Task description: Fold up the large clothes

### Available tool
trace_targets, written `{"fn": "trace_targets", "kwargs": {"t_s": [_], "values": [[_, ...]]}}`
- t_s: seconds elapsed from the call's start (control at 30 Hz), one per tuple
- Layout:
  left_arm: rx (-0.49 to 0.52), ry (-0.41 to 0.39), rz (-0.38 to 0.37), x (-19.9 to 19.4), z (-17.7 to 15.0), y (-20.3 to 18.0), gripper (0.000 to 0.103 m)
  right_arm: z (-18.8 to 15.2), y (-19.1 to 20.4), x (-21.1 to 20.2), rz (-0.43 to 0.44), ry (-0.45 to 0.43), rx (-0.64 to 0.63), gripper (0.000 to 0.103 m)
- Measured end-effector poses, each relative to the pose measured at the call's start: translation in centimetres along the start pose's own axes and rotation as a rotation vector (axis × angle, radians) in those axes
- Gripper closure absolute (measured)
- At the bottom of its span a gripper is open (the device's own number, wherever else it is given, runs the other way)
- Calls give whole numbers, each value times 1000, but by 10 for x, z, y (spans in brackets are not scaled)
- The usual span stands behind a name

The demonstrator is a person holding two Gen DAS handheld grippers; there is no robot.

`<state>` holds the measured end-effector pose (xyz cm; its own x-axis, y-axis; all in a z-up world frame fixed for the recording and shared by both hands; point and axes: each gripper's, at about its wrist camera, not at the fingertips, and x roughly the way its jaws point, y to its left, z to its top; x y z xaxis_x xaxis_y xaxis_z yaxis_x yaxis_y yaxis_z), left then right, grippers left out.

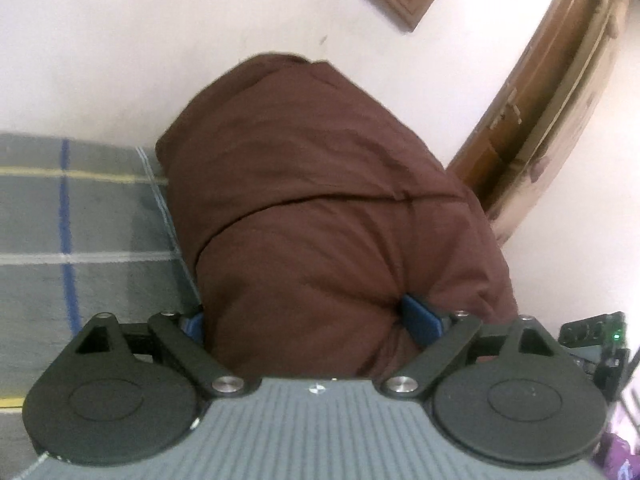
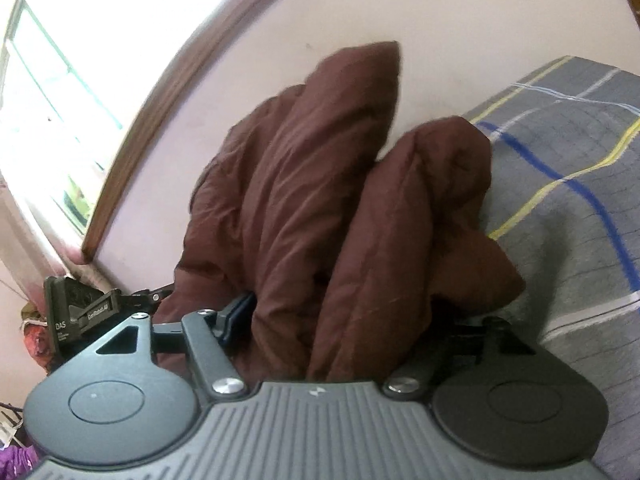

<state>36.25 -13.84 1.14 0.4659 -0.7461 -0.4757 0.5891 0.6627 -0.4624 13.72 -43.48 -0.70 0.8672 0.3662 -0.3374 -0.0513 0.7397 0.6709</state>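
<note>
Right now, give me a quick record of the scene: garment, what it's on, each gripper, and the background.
garment: puffy brown jacket, bunched up
surface: grey checked bedcover with blue and yellow lines
left gripper: jaws on either side of the jacket, blue pad pressed into the fabric
right gripper: closed on bunched folds of the jacket
background: pale wall, wooden door frame

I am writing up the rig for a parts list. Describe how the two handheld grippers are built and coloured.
Both look alike. The left gripper and the right gripper each have a grey ribbed body bearing a small white mark, two round black discs, black link arms on silver pivot bolts, and blue finger pads. No cables or sleeves show.
</note>
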Motion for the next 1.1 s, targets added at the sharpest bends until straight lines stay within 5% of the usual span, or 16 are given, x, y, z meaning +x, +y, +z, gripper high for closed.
{"fn": "trace_targets", "kwargs": {"t_s": [0.47,1.1], "values": [[16,-58,164,-83,-3,-6,12,-18,54,14,65,24,-53,35],[-33,-192,317,-249,-24,6,12,-51,160,40,227,74,-152,35]]}}
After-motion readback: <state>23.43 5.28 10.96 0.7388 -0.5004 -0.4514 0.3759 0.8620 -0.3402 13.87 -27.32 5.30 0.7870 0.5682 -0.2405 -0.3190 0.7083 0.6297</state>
